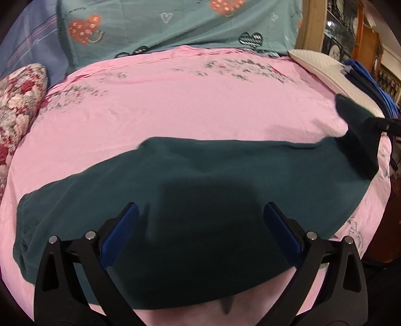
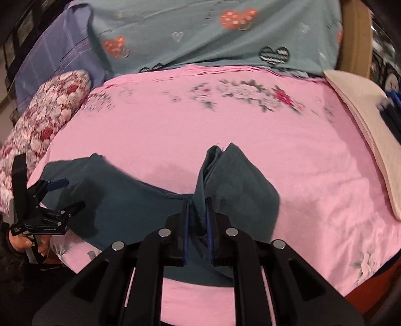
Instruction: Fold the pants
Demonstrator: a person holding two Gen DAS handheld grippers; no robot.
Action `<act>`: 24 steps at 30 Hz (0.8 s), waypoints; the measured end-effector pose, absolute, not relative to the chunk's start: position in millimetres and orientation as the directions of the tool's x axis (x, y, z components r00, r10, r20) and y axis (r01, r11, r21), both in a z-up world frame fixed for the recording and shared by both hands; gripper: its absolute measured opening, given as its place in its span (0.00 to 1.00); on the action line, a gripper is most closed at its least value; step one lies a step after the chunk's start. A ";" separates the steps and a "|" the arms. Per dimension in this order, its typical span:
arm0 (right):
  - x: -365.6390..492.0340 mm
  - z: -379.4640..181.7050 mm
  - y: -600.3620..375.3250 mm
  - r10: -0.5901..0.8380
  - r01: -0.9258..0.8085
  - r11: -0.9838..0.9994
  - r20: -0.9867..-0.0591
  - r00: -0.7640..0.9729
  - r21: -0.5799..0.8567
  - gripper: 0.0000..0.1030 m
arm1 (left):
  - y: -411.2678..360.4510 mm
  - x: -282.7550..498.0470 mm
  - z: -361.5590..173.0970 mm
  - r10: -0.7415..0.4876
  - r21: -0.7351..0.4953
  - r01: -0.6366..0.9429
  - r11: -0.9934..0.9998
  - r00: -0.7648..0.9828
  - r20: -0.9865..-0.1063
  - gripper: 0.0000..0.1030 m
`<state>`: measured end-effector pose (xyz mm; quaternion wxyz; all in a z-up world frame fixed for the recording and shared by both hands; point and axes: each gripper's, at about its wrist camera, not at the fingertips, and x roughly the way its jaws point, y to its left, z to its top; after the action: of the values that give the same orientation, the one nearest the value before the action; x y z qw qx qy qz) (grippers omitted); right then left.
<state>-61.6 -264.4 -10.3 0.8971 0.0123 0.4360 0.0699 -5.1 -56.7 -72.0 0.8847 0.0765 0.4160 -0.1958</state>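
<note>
The right gripper (image 2: 198,225) has its jaws pressed together on a bunched fold of dark teal pants (image 2: 140,205), lifting that end into a peak above the bed. The left gripper (image 1: 200,235) has its jaws spread wide, with nothing between them, above the near middle of the same pants (image 1: 200,180); whether it touches the cloth cannot be told. In the right wrist view the left gripper (image 2: 64,194) shows at the far left, held in a hand (image 2: 22,240), with its jaws apart.

The pants lie stretched from left to right across the near part of a pink bed sheet (image 1: 188,107) printed with faint flowers. Their gathered waistband (image 1: 21,225) rests flat at the left, while the right end is raised.

Farther off, a red and white floral pillow (image 1: 20,100) sits at the left edge of the bed. A teal blanket with heart prints (image 1: 175,22) lies along the far side. A white quilted cushion (image 1: 323,70) rests at the far right.
</note>
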 end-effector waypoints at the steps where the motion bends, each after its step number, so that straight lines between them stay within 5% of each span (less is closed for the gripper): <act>1: -56.7 -14.7 -241.4 0.163 -0.156 0.984 -0.787 0.595 0.087 0.12 | -47.9 -5.4 -71.1 -0.279 -0.036 0.392 0.919 0.584 -0.762 0.98; 8: -34.9 -78.3 -147.7 0.169 -0.287 0.958 -0.856 0.489 0.025 0.12 | -0.7 -9.3 -79.1 -0.244 -0.072 0.300 0.951 0.588 -0.771 0.98; 18: -35.7 -20.3 -159.7 0.353 -0.311 0.927 -0.772 0.529 0.211 0.12 | 14.4 -11.1 -82.1 -0.235 -0.069 0.288 0.955 0.594 -0.769 0.98; 24: -25.2 -70.8 -108.6 0.351 -0.394 0.899 -0.851 0.390 0.191 0.15 | 17.2 -10.7 -83.9 -0.225 -0.069 0.274 0.959 0.592 -0.774 0.98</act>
<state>-25.2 -108.6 -70.8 0.8333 -0.0212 0.5051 0.2237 -10.7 17.2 -83.9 0.8918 0.0286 0.4293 -0.1400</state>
